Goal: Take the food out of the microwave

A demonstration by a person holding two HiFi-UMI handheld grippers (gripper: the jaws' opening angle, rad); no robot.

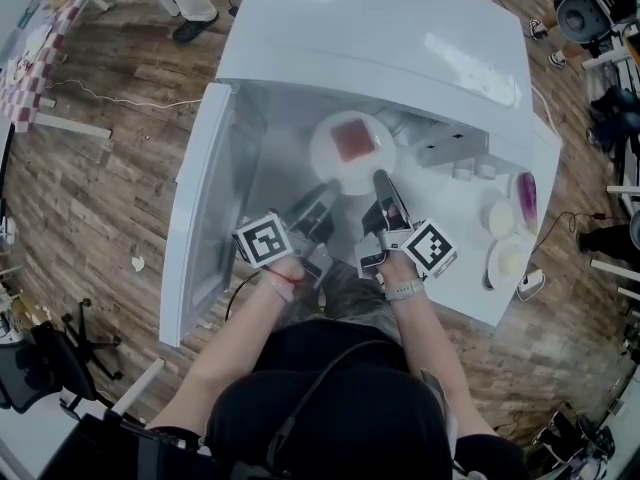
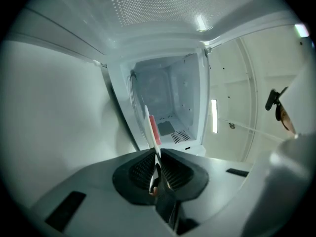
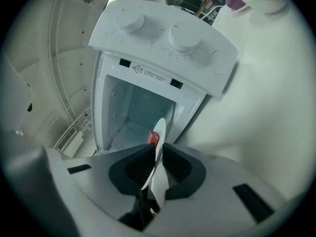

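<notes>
A white plate [image 1: 352,151] carrying a flat red piece of food [image 1: 351,140] hangs at the mouth of the open white microwave [image 1: 380,28]. My left gripper [image 1: 328,196] is shut on the plate's near-left rim and my right gripper [image 1: 383,183] on its near-right rim. In the left gripper view the plate [image 2: 153,132] shows edge-on between the jaws of that gripper [image 2: 157,167], with the empty cavity [image 2: 168,98] behind it. In the right gripper view the plate [image 3: 159,132] and the food [image 3: 152,138] sit in that gripper [image 3: 157,159], below the microwave's two knobs [image 3: 158,38].
The microwave door [image 1: 200,208] stands swung open at the left. On the white table [image 1: 450,268] to the right lie pale plates [image 1: 510,258] and a purple dish [image 1: 527,200]. Wooden floor surrounds the table; a person's foot [image 1: 190,28] is at the top.
</notes>
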